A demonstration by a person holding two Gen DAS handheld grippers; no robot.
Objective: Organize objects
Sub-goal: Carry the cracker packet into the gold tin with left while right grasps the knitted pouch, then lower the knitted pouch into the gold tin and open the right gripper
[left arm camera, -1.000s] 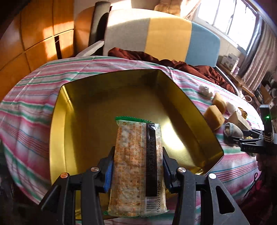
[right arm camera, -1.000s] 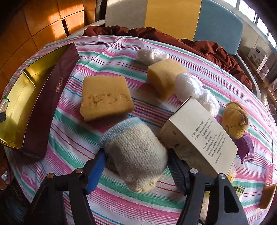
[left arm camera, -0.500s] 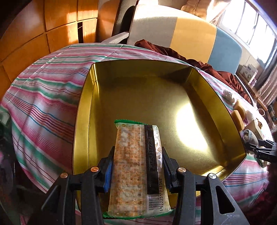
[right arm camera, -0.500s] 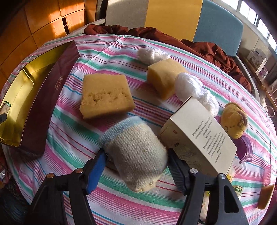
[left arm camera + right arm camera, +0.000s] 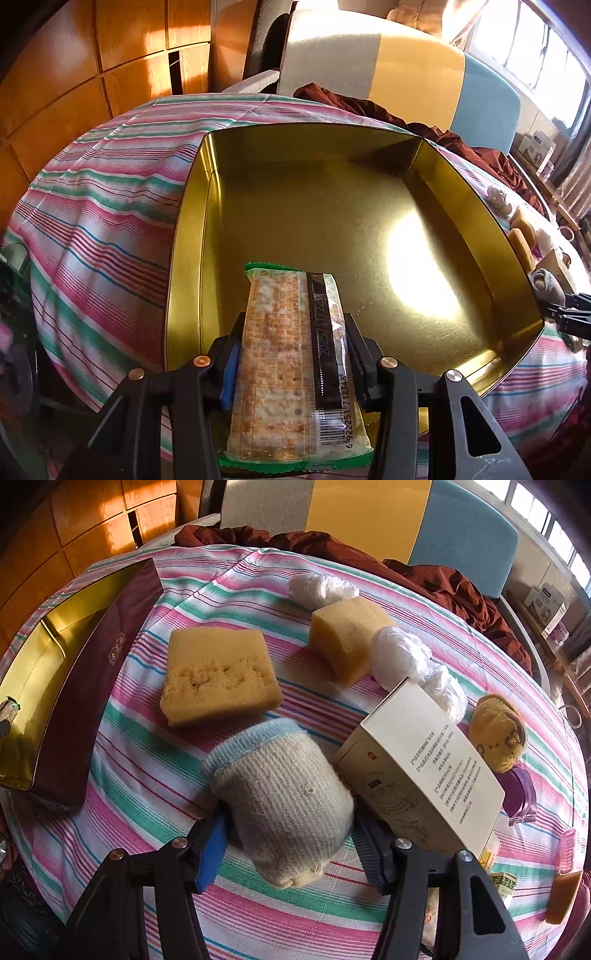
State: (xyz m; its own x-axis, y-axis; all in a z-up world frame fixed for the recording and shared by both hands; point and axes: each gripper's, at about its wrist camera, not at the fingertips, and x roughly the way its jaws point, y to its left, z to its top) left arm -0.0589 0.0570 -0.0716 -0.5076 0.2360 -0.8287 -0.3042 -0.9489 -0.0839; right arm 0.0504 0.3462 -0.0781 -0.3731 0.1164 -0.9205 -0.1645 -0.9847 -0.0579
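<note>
My left gripper (image 5: 291, 354) is shut on a clear-wrapped cracker packet (image 5: 295, 362) with a green edge and black barcode strip, held over the near edge of an open gold tin box (image 5: 188, 236). The box is empty inside. My right gripper (image 5: 288, 834) is shut on a rolled cream knitted sock with a blue cuff (image 5: 280, 797), low over the striped tablecloth. The gold box with its maroon outer wall (image 5: 92, 686) lies at the left in the right wrist view.
On the striped tablecloth (image 5: 147, 775) lie two yellow sponges (image 5: 218, 675) (image 5: 347, 635), two white plastic bundles (image 5: 417, 664), a beige carton (image 5: 424, 775), a yellow plush toy (image 5: 498, 734) and purple packets (image 5: 521, 794). A dark red cloth (image 5: 332, 550) and chairs stand behind.
My left gripper with the cracker packet has moved left and nearer over the gold box, which now fills more of its view. The right gripper with the sock has hardly moved.
</note>
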